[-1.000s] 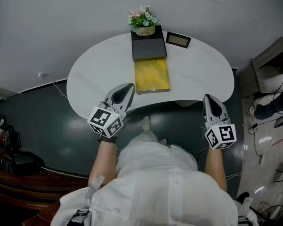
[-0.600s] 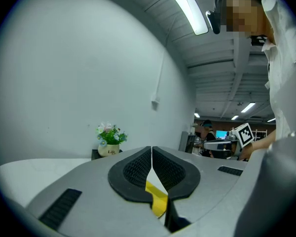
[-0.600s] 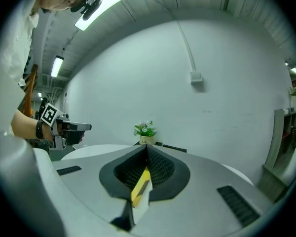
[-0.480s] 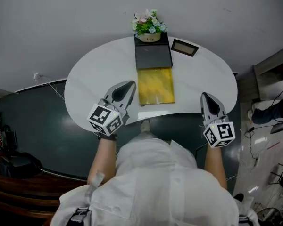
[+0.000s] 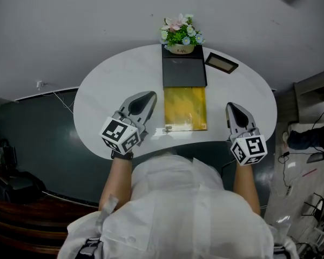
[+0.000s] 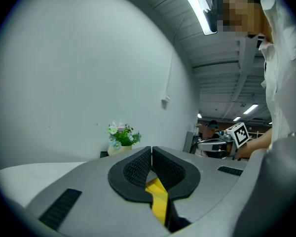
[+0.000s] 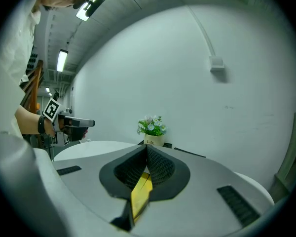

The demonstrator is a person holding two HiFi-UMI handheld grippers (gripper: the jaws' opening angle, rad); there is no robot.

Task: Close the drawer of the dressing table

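Observation:
A yellow drawer (image 5: pixel 185 108) stands pulled out toward me from a dark box (image 5: pixel 183 68) on the white dressing table (image 5: pixel 108 82). My left gripper (image 5: pixel 146 102) hovers over the table just left of the drawer, its jaws shut with nothing between them. My right gripper (image 5: pixel 231 112) is to the right of the drawer near the table's front edge, also shut and empty. In the left gripper view the jaws (image 6: pixel 151 154) meet at the tip, with a yellow strip behind them. The right gripper view shows the same at its jaws (image 7: pixel 146 152).
A small pot of flowers (image 5: pixel 181 34) stands at the back of the dark box, by the wall. A dark framed rectangle (image 5: pixel 222 62) lies to its right. Dark floor surrounds the table; cables and equipment (image 5: pixel 313 139) sit at the far right.
Both grippers have moved forward over the table, ending either side of the open drawer. The table and drawer appear nearer. Both stay shut.

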